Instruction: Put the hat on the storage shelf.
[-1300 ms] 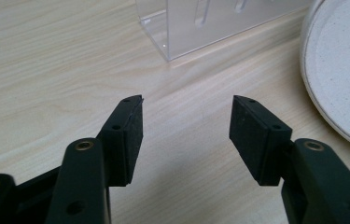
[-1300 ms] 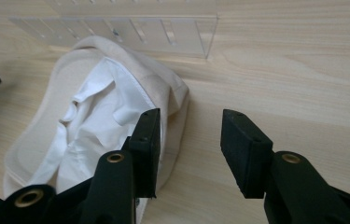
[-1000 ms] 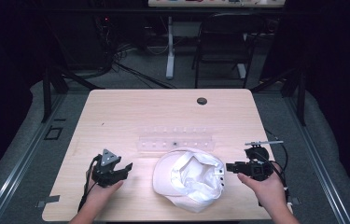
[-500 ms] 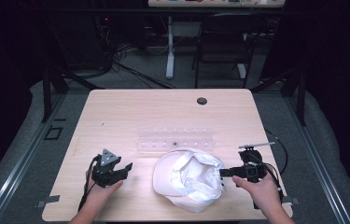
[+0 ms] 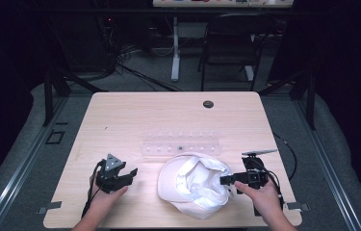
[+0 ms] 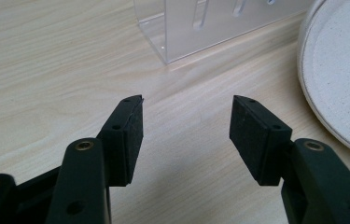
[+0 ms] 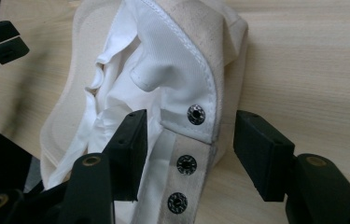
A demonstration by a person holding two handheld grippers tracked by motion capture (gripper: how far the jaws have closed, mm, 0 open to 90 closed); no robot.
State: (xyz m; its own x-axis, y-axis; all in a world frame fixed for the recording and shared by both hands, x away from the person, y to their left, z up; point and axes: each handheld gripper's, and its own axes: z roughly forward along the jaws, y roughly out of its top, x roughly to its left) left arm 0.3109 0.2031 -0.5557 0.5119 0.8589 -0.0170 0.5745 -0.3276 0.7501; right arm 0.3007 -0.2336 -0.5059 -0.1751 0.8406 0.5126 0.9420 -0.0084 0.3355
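A cream cap [image 5: 195, 185] lies upside down on the table's near side, its white lining up. My right gripper [image 5: 224, 180] is at the cap's right edge. Its jaws have just been opening and stand apart in the right gripper view [image 7: 190, 119]. The snap strap [image 7: 186, 163] with its dark studs lies between them, and neither pad presses on it. My left gripper [image 5: 132, 174] rests left of the cap, open and with nothing in it [image 6: 186, 116]. The cap's brim [image 6: 331, 84] lies to its right.
A clear plastic rack [image 5: 180, 143] lies just behind the cap, its corner [image 6: 200, 23] ahead of the left jaws. The wooden table [image 5: 135, 115] has a dark cable hole [image 5: 208, 104] near its far edge. A chair [image 5: 231, 43] and cables stand beyond it.
My right gripper has sunk and shifted left onto the cap's edge, and its jaws have spread wider. The left gripper and the cap have kept still.
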